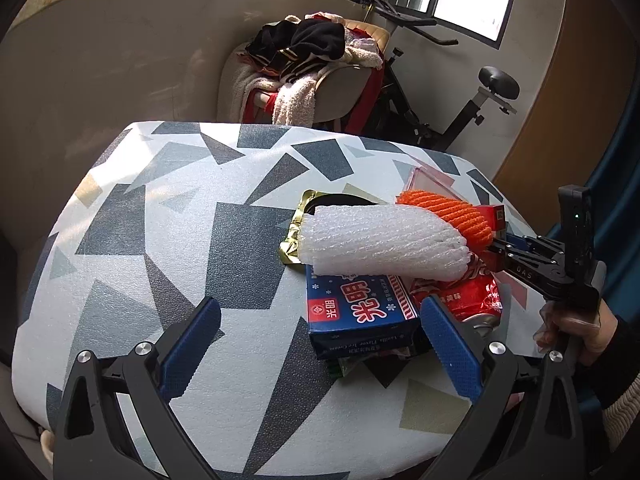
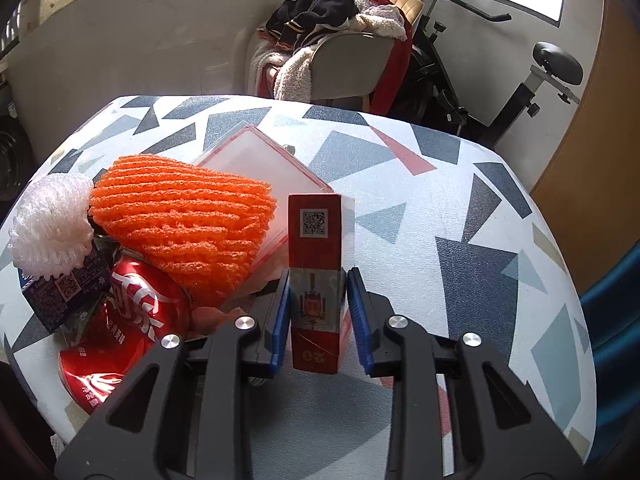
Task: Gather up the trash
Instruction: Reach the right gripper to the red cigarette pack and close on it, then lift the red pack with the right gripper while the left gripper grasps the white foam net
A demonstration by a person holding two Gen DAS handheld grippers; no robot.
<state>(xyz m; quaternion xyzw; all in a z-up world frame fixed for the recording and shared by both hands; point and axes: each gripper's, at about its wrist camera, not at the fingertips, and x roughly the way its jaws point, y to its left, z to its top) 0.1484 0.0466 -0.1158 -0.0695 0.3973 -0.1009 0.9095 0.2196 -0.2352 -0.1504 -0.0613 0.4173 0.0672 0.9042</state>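
A pile of trash lies on the patterned table (image 1: 200,208): a white foam net (image 1: 384,240), an orange foam net (image 1: 448,212), a blue ice-cream box (image 1: 360,316), a red can (image 1: 472,300) and a gold wrapper (image 1: 296,232). My left gripper (image 1: 320,344) is open and empty, its jaws wide before the blue box. My right gripper (image 2: 318,308) is shut on a red cigarette pack (image 2: 316,264), held upright beside the orange net (image 2: 188,220). The red can (image 2: 124,328), white net (image 2: 52,224) and blue box (image 2: 64,292) lie left of it.
A clear pink-rimmed case (image 2: 264,164) lies behind the orange net. Beyond the table stand a chair piled with clothes (image 1: 304,68) and an exercise bike (image 1: 460,100). The table's right part (image 2: 480,220) is bare cloth.
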